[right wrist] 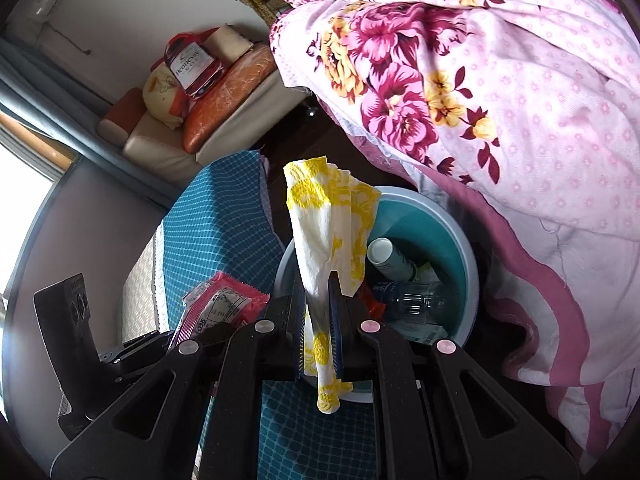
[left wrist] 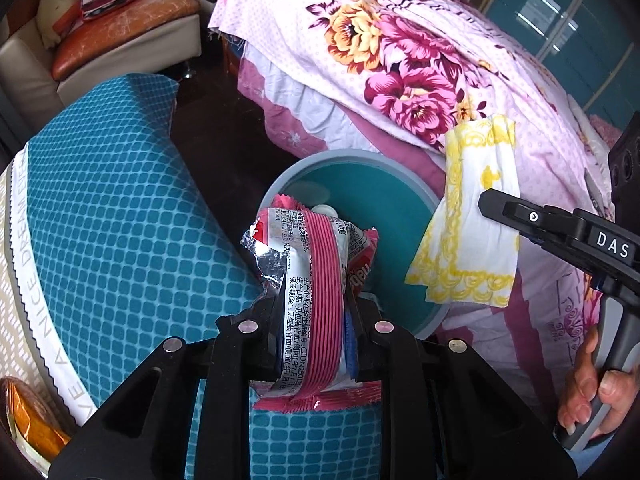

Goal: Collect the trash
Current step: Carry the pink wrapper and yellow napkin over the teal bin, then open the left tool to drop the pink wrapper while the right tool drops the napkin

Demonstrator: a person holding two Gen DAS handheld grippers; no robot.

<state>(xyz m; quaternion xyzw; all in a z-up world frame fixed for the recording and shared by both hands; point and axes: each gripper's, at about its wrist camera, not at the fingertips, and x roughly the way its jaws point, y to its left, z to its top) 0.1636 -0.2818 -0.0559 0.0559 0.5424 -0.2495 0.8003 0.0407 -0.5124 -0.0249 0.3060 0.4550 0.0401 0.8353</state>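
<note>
You have one piece of trash in each gripper, and both are poised over the bin [left wrist: 404, 200], so the step in hand is the drop. Your left gripper [left wrist: 312, 332] is clamped narrow on a crumpled pink-and-silver snack wrapper [left wrist: 316, 280], which stands up at 12 o'clock from the jaws with the bin's mouth just beyond it. Your right gripper [right wrist: 320, 344] is pinched nearly shut on a white napkin with yellow print [right wrist: 332, 236], whose loose top leans over the bin rim [right wrist: 472, 264] toward 1 o'clock. To release cleanly, I would carry each load fully past the rim before letting go: the wrapper's lower end looks to hang over the blue quilted cushion [left wrist: 120, 220] at 6 o'clock and could land there, and the napkin is light and may cling to a pad, so open wide and tip downward. Count: two grippers, two held items, one bin. Inside the bin the right wrist view shows one white-capped container [right wrist: 386, 256] at 1 o'clock, one clear plastic bottle [right wrist: 412, 300] and some paper scraps too jumbled to number.
</note>
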